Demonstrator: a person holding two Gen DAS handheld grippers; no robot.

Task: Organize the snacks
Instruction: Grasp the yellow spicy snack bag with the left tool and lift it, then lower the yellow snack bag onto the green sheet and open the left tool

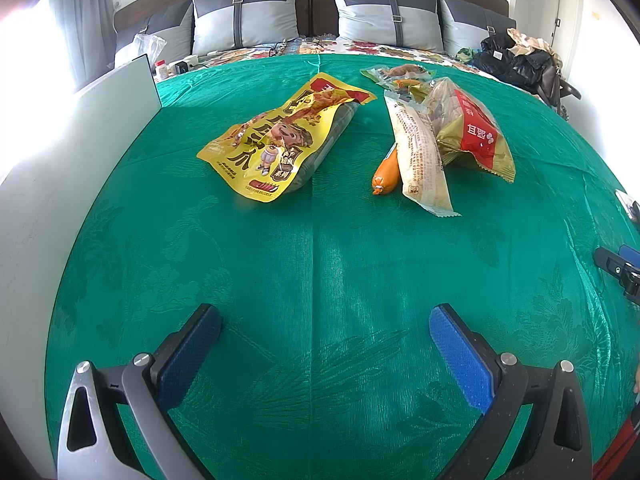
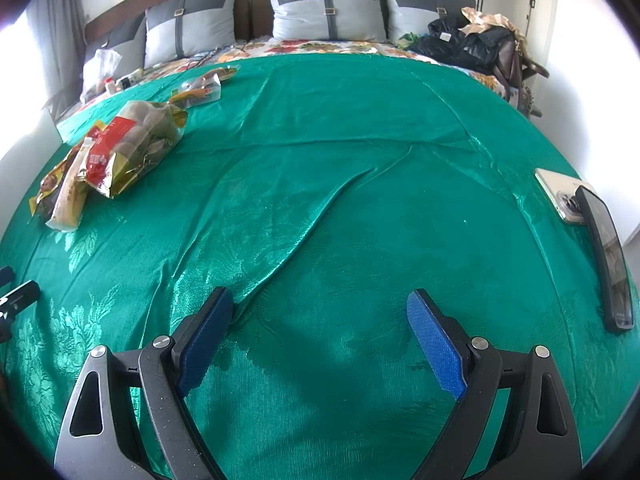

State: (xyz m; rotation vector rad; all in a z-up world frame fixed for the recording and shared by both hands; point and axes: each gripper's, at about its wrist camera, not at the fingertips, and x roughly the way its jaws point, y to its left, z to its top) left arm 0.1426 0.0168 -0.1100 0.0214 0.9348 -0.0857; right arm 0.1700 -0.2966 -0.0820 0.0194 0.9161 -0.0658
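Note:
Several snacks lie on a green cloth on a bed. A yellow snack bag lies left of centre in the left wrist view. To its right are an orange sausage, a long pale packet, a clear bag with a red label and a small packet behind. My left gripper is open and empty, well short of them. My right gripper is open and empty over bare cloth; the red-label bag and the long pale packet lie far to its left.
A white board stands along the left edge. Two phones lie at the right edge of the cloth. Pillows line the headboard. Dark clothes are piled at the far right. Small bottles sit at the far left.

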